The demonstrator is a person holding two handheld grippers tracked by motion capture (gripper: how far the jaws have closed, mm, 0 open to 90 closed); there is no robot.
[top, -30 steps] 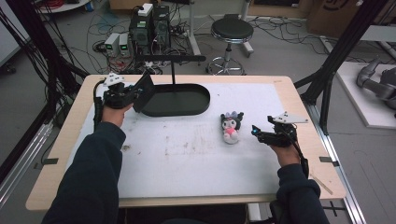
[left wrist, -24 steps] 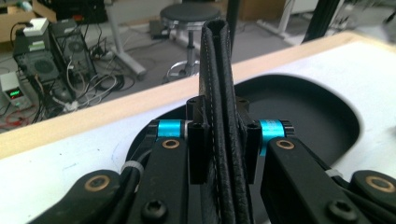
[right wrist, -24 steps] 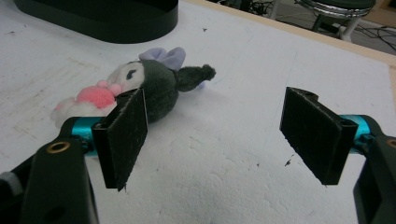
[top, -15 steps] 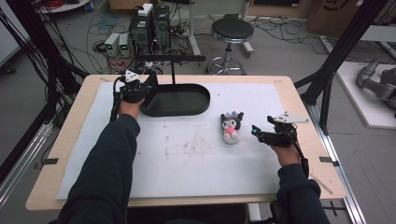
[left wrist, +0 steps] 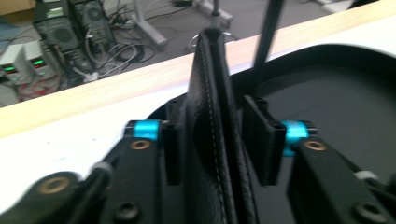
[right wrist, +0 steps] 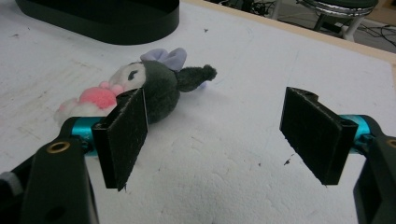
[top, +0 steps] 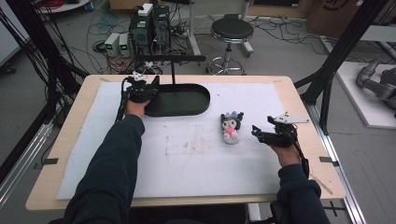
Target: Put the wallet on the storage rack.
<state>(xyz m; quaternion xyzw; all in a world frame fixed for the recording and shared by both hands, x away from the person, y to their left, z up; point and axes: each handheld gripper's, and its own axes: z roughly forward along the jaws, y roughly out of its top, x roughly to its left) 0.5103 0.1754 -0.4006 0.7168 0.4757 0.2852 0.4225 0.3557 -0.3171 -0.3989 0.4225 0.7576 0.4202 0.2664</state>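
A black oval container (top: 184,100) lies at the back of the white mat. At its left end my left gripper (top: 150,87) is shut on a black stitched leather-like flap (left wrist: 212,140) that stands upright between the pads; the left gripper (left wrist: 217,140) looks over the container's dark inside (left wrist: 341,107). A small plush toy (top: 230,126) with a dark head, purple bow and pink front lies right of centre. My right gripper (top: 257,132) rests on the mat just right of it, open. In the right gripper view the plush toy (right wrist: 149,86) lies beyond the left pad, outside the right gripper (right wrist: 217,135).
A thin black pole (top: 173,72) with a crossbar rises behind the container, and the pole (left wrist: 271,32) passes close to the held flap. The wooden table edge (top: 299,100) frames the mat. Computers, cables and a stool (top: 232,31) stand on the floor beyond.
My left gripper moved right and farther back from the table's left edge to the container's left end, taking the black flap with it. The right gripper and plush toy stayed put.
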